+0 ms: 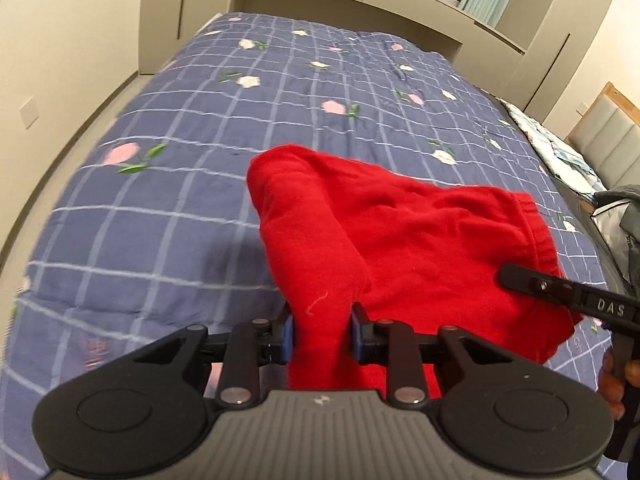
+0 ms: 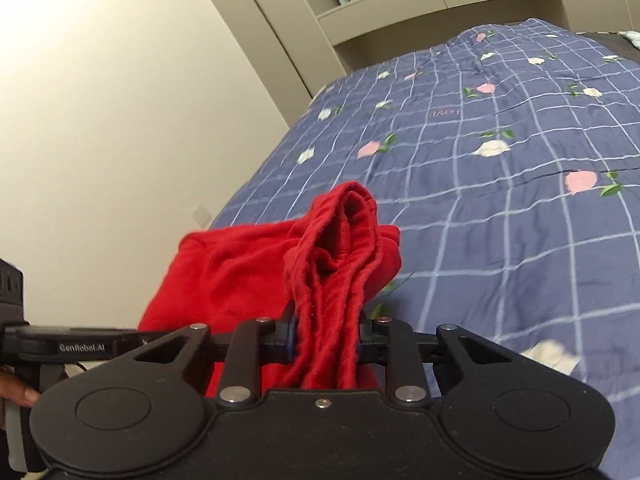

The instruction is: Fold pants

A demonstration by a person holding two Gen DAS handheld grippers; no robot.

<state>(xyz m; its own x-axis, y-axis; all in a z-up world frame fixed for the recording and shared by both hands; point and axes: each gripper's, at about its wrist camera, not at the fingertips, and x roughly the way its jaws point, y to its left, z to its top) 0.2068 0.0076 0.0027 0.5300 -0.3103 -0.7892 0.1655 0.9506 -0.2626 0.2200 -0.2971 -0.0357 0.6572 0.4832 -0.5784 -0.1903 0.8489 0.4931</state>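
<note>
The red pants (image 1: 404, 236) hang bunched between my two grippers above the bed. My left gripper (image 1: 322, 336) is shut on a thick fold of the red fabric. My right gripper (image 2: 328, 338) is shut on the gathered waistband end of the pants (image 2: 336, 264). The right gripper's finger (image 1: 560, 290) also shows at the right edge of the left wrist view, against the pants. The left gripper's body (image 2: 60, 344) shows at the left edge of the right wrist view.
A blue checked quilt with flower print (image 1: 200, 200) covers the bed under the pants; it also fills the right wrist view (image 2: 500, 200). Beige walls and cabinets (image 1: 360, 4) stand behind. A padded headboard (image 1: 604, 140) and grey items (image 1: 620, 216) are at the right.
</note>
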